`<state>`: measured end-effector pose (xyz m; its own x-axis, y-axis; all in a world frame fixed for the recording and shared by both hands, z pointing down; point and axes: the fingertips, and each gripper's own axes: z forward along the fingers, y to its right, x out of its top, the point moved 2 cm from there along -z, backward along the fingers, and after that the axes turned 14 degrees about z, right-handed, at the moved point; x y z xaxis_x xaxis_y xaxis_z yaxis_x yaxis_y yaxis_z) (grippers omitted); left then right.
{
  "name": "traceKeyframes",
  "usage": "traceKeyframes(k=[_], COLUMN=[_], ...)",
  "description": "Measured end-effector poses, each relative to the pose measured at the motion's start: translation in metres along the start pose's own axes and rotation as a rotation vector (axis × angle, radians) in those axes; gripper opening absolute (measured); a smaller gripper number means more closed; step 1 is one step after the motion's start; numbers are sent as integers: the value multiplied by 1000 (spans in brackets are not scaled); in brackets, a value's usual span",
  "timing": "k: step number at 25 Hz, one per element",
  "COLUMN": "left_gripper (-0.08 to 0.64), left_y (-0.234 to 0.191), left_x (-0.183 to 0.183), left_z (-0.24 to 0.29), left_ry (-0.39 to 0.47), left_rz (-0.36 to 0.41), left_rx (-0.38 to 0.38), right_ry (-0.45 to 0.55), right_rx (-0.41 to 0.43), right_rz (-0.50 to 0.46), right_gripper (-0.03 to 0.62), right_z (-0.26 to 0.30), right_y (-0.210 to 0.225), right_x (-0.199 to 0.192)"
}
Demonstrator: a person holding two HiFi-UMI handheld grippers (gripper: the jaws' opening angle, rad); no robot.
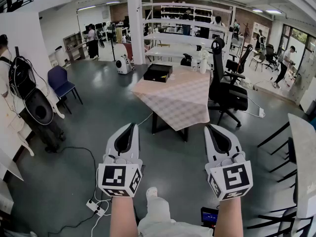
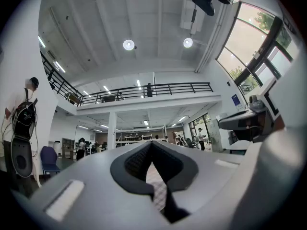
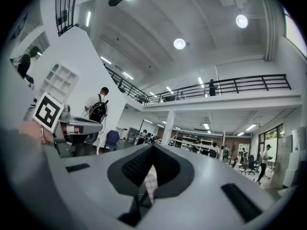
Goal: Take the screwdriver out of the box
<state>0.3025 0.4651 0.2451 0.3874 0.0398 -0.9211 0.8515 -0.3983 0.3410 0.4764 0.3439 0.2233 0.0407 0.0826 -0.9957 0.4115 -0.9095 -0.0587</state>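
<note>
Both tongs clenched on nothing, well short of the box
The square table under a pale checked cloth [image 1: 182, 102] bears the flat black box [image 1: 158, 73], seemingly closed. The screwdriver is unseen, presumably inside it. Best to step in close, steady the box with the white left gripper [image 1: 131, 127], and open the white right gripper [image 1: 210, 128] for the lid.

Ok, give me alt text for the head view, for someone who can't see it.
The left gripper and right gripper, both shut and empty, point across a grey floor toward a cloth-covered table bearing a black box.
</note>
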Motion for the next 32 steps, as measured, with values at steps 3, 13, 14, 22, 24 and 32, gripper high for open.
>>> traceKeyframes(k=[3,13,14,22,24,32], left_gripper=[11,11,11,11,11,11], left_y=[-1,-23,-28,-75,-89,-140], left_x=[-3,-37,-43,-90,-96,-129], left_z=[12,82,92,182,208,307], left_ry=[-1,-10,-13,-30,-28,-31], left_rz=[3,-28,-32,-54,-49,-51], left_rx=[-3,-26,-26,-26,-30,-59], right_ry=[-3,-25,-29,-35,-34,-48], right_rx=[-4,-19,-20,-12,-10,-13], right_rz=[-1,31,29,32,36,37], right_gripper=[5,5,5,6,6,6], right_z=[10,77,88,191,221,329], right_y=[6,34,37,62,68,91], right_x=[-1,-19,-22,-38,-36,-44])
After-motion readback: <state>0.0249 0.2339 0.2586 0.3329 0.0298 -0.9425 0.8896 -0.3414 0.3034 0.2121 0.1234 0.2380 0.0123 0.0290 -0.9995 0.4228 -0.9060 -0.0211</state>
